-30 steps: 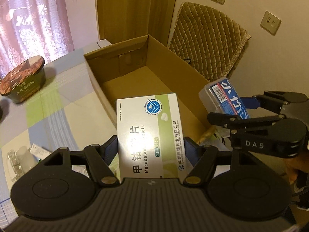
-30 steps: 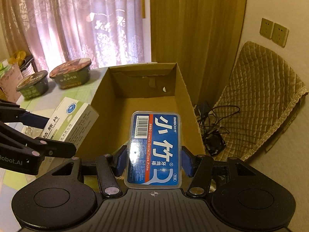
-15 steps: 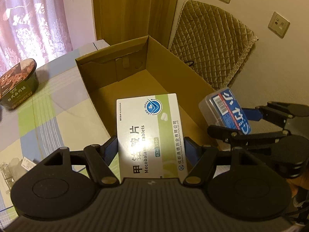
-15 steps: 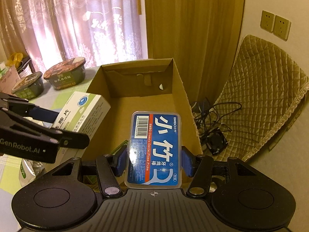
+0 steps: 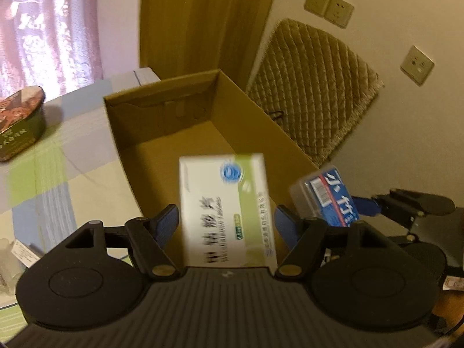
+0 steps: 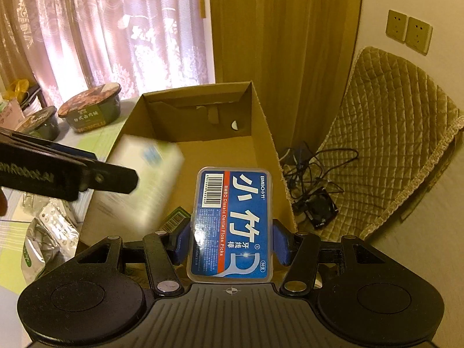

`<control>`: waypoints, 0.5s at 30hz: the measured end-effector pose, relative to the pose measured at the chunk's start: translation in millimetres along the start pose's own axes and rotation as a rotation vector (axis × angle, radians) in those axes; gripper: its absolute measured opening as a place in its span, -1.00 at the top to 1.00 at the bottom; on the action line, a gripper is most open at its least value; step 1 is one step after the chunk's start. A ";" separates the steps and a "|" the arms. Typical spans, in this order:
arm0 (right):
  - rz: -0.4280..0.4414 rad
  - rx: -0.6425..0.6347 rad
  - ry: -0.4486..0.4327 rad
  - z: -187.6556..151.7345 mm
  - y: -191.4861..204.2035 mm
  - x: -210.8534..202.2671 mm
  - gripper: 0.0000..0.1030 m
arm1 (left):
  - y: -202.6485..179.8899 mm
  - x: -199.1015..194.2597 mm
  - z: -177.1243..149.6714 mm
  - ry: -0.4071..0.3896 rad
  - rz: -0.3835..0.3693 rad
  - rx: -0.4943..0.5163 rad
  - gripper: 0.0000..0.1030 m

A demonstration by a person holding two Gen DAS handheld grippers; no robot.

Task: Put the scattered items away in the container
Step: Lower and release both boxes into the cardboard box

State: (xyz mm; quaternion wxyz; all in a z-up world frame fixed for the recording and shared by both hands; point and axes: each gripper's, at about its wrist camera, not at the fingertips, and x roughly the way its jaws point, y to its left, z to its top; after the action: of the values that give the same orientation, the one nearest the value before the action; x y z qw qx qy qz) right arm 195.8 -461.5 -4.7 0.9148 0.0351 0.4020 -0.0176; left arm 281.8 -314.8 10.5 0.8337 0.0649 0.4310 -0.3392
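Left gripper stands spread, its pill box blurred, apparently dropping over the carton. Right gripper clamps the floss case above the carton's near end; lower it, then release both 2 items inside.

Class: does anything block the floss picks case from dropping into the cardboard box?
Nothing visible does. The floss picks case sits in the right gripper over the open-topped cardboard box; the medicine box falls alongside, left.
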 end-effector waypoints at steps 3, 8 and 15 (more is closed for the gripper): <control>-0.001 0.002 -0.002 0.2 0.8 0.0 -0.14 | 6.3 -5.3 -0.4 -0.005 0.011 -0.002 -0.33; 0.003 -0.003 -0.003 0.2 3.0 -0.2 -0.14 | 15.1 -13.6 -4.5 -0.008 0.029 0.000 -0.33; 0.011 -0.015 -0.002 1.9 10.0 1.4 -0.14 | 23.2 -22.3 -15.1 -0.003 0.043 -0.007 -0.33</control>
State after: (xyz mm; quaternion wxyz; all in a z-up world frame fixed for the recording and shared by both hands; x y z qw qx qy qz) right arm 198.7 -451.7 -4.0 0.9155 0.0303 0.4012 -0.0098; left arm 277.1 -279.8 13.9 0.8417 0.0706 0.4293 -0.3197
